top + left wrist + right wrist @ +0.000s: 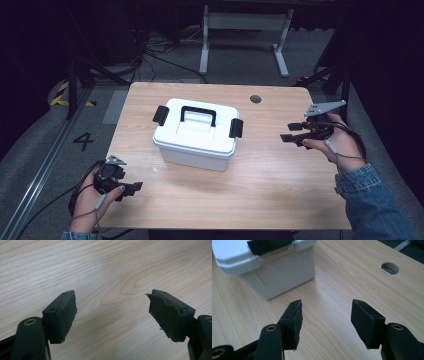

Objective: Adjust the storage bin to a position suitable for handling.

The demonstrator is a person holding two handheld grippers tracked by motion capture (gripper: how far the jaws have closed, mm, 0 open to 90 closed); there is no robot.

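Note:
A white lidded box [196,133] with a black handle [198,115] and a black latch [235,128] on each end stands in the middle of the wooden table [270,175]. My left gripper [135,186] rests near the table's front left corner, jaws open over bare wood [112,302]. My right gripper [290,132] hovers to the right of the box, pointing toward it, jaws open with nothing between them [325,315]. The box's near end [279,275] with its latch shows in the right gripper view, ahead and to the left of the jaws.
A round cable hole [255,98] sits in the table's far right area, also seen as a hole [389,268] ahead of the right jaws. A white desk frame [245,35] and cables [150,50] lie on the floor beyond the table.

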